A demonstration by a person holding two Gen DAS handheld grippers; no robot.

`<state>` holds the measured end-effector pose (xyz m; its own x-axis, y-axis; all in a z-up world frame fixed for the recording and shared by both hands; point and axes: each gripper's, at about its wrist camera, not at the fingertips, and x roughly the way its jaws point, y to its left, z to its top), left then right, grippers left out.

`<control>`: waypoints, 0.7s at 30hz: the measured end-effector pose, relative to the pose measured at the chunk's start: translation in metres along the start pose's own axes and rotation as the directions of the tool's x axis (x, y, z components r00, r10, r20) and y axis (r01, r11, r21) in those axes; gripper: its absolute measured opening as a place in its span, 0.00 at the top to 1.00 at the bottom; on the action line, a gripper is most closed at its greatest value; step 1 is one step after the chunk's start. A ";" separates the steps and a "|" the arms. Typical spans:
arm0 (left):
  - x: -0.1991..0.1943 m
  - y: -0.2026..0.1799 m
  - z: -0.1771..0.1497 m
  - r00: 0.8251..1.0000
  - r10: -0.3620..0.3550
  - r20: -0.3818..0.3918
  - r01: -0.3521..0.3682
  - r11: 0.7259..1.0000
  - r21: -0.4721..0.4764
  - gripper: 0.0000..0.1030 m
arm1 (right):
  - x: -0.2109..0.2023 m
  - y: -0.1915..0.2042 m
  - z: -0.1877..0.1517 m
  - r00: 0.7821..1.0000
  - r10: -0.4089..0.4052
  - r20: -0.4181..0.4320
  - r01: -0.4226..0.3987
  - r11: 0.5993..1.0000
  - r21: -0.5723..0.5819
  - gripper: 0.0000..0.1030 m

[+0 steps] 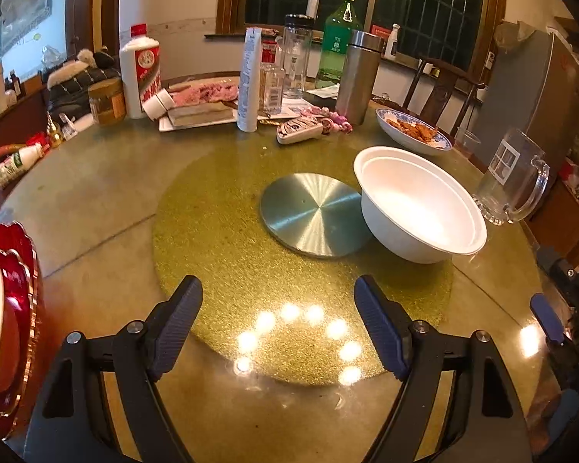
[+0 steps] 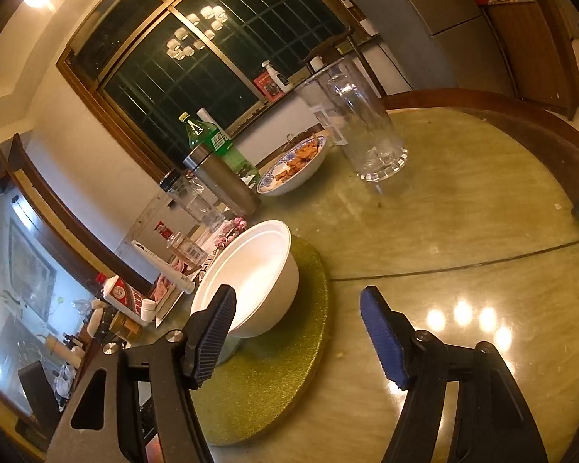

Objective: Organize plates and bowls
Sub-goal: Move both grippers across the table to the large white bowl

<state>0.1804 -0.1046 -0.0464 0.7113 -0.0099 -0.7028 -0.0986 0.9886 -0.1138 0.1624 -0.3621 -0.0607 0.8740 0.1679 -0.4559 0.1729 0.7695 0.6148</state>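
On the round tabletop (image 1: 96, 208), left wrist view: a glittery gold-green disc (image 1: 212, 239) lies in the middle, with a brushed metal disc (image 1: 312, 216) on top of it.
White bowl (image 1: 420, 216): upright and empty, standing on the gold-green disc with its left side touching or overlapping the edge of the metal disc; what looks like a second rim line shows inside its lip, so it may be two nested bowls, though I cannot tell.
Left claw (image 1: 278, 328): fingers well apart, nothing between them, hanging over the near part of the gold-green disc, well short of the bowl.
Red scalloped plates (image 1: 15, 308): a stack at the far left edge of the view, with something white lying on it.
Blue-and-white dish (image 1: 409, 135): beyond the white bowl, holding orange-brown food.
Glass mug (image 1: 513, 177): right of the white bowl, near the tabletop edge, apart from the bowl.
Far side: a green bottle (image 1: 336, 38), a steel flask (image 1: 357, 77), a white tube (image 1: 249, 81) and a white liquor bottle with a red label (image 1: 139, 65) stand among other clutter.
Right claw (image 1: 546, 318): one blue pad shows at the right edge.

Right wrist view, tilted:
White bowl (image 2: 251, 277): on the gold-green disc (image 2: 281, 366), just beyond the left finger.
Right claw (image 2: 299, 335): fingers apart, gripping nothing; the left pad overlaps the bowl's near rim in the picture, but contact cannot be told.
Glass mug (image 2: 363, 131): upright beyond, next to the blue-and-white dish (image 2: 297, 166).
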 end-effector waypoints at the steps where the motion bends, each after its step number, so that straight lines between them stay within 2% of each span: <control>1: 0.001 0.000 -0.001 1.000 0.000 0.000 0.000 1.000 -0.002 0.21 | 0.000 0.001 -0.001 1.000 -0.003 -0.002 0.003 1.000 -0.003 0.32; 5: 0.005 -0.001 -0.007 1.000 0.000 -0.001 0.000 1.000 0.017 0.21 | -0.004 0.000 -0.002 1.000 0.004 0.004 -0.004 1.000 -0.001 0.32; 8: 0.005 -0.005 -0.009 0.999 -0.032 -0.013 0.032 0.999 0.028 0.21 | -0.007 -0.003 -0.002 1.000 0.013 0.015 -0.013 1.000 0.015 0.32; 13: -0.009 -0.002 -0.007 0.998 -0.053 0.045 0.052 0.998 0.018 0.21 | -0.009 -0.003 -0.003 1.000 0.005 0.026 -0.005 1.000 0.019 0.32; 21: -0.004 0.001 -0.006 0.998 -0.066 0.013 0.066 0.998 0.007 0.21 | -0.008 0.004 -0.007 0.999 -0.022 0.043 0.023 0.999 -0.024 0.32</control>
<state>0.1736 -0.1048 -0.0475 0.7253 -0.0729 -0.6846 -0.0467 0.9869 -0.1546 0.1530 -0.3562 -0.0597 0.8885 0.1242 -0.4418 0.1825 0.7877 0.5885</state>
